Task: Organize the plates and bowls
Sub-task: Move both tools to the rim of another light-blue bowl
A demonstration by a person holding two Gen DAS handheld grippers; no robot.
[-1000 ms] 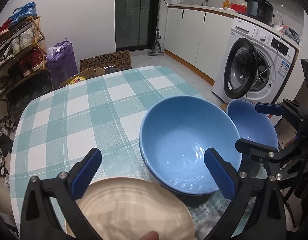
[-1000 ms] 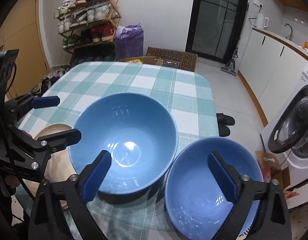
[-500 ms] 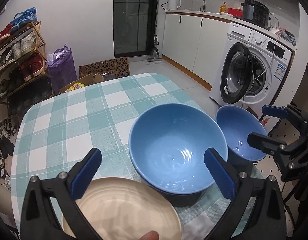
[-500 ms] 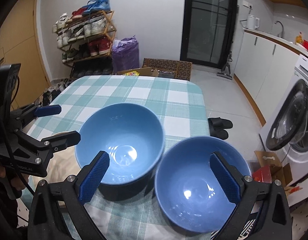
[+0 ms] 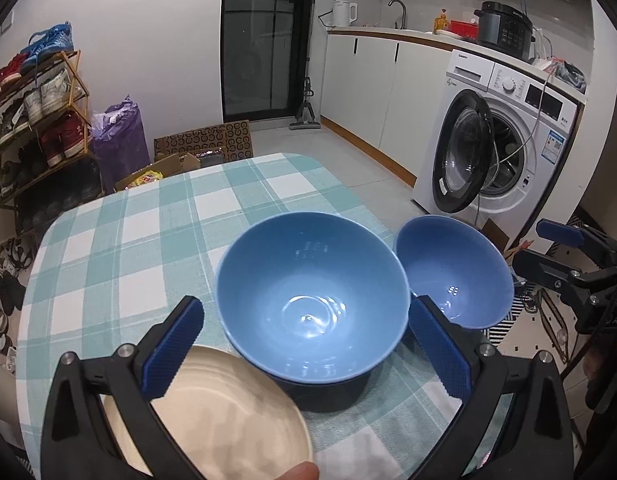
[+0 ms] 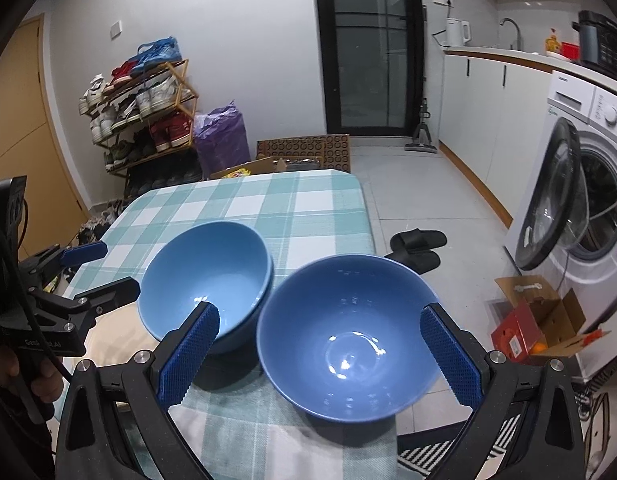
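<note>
two blue bowls are noted on a table covered by a teal checked tablecloth. the larger blue bowl sits mid-table and appears to rest inside another of the same kind, a second rim being visible beneath it in the right wrist view. the smaller blue bowl is seen at the table's right edge, seemingly raised and overhanging it; how it is supported cannot be told. a cream plate lies at the near left corner, just beside the larger bowl.

the left gripper is observed spread wide, its blue pads flanking the larger bowl's near rim with nothing clamped. the right gripper is likewise spread wide, the smaller bowl lying between its fingers; contact with the rim is not confirmed.

the step in hand is judged to be nesting the bowls. it is recommended that the smaller bowl be gripped firmly by the rim, kept level, centred over the larger bowl and lowered without sliding, as glazed surfaces are judged slippery and the table edge is close
</note>
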